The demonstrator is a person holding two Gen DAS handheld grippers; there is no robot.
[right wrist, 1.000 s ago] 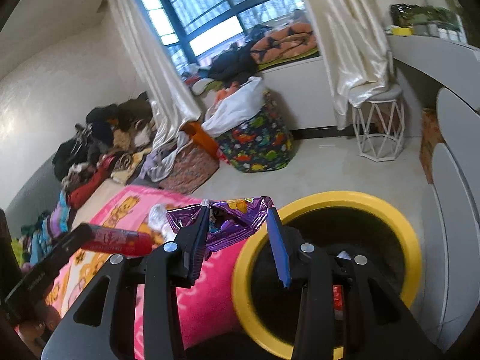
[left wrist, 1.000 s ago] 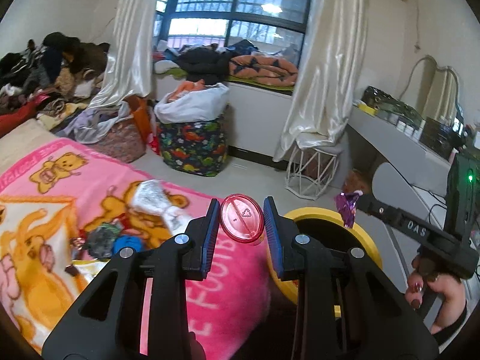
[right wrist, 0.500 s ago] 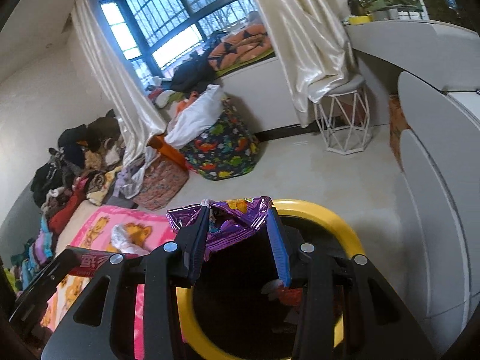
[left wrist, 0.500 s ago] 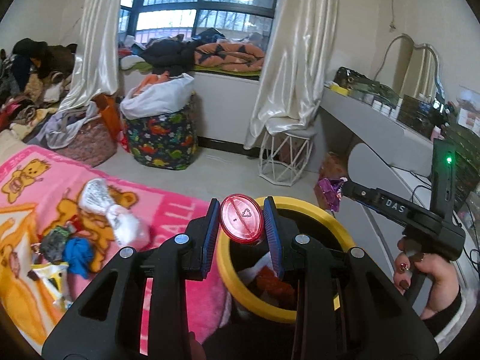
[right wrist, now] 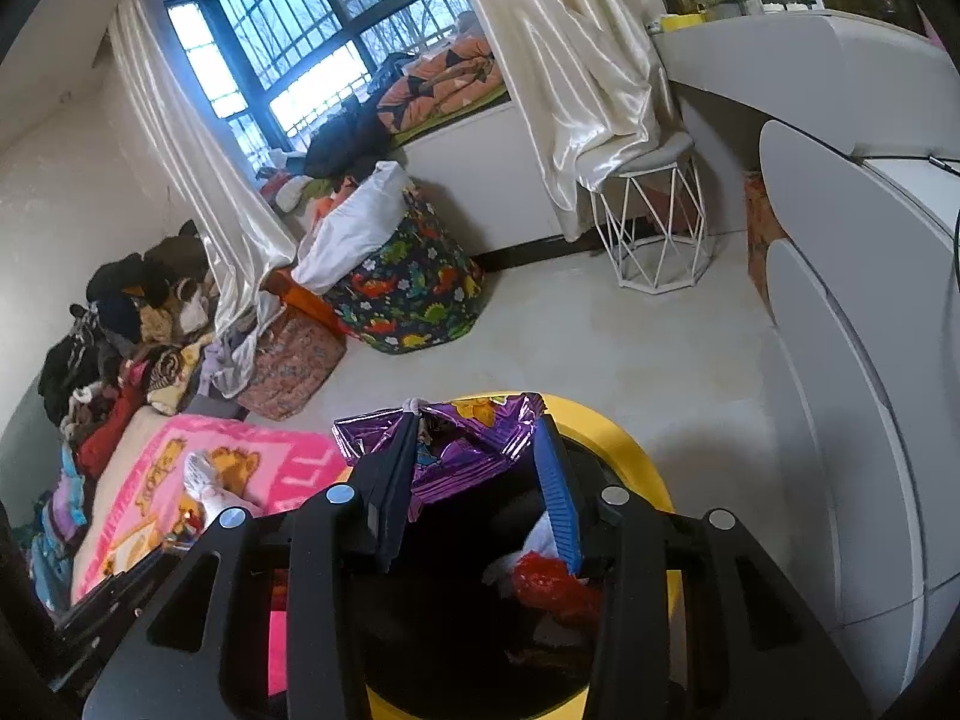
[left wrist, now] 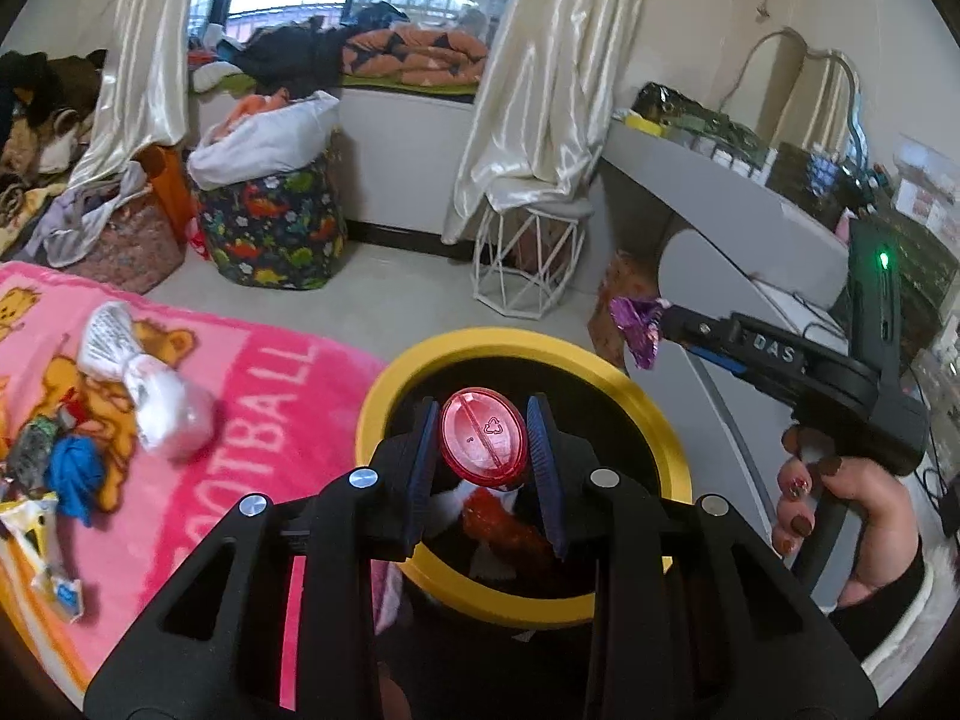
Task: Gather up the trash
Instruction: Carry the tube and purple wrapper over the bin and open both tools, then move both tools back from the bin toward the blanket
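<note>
My left gripper is shut on a red plastic lid and holds it over the mouth of the yellow-rimmed black trash bin. My right gripper is shut on a crumpled purple foil wrapper above the same bin; the gripper also shows in the left wrist view at the bin's far right, with the wrapper in it. The bin holds red and white trash. More trash lies on the pink blanket: a white crumpled bag, a blue scrap.
A white wire stool and a dinosaur-print basket stand on the floor beyond the bin. A grey desk runs along the right. Piled clothes lie at the far left.
Both grippers have moved from over the blanket's edge to above the bin's mouth, each still holding its piece of trash. The bin's contents have come into view.
</note>
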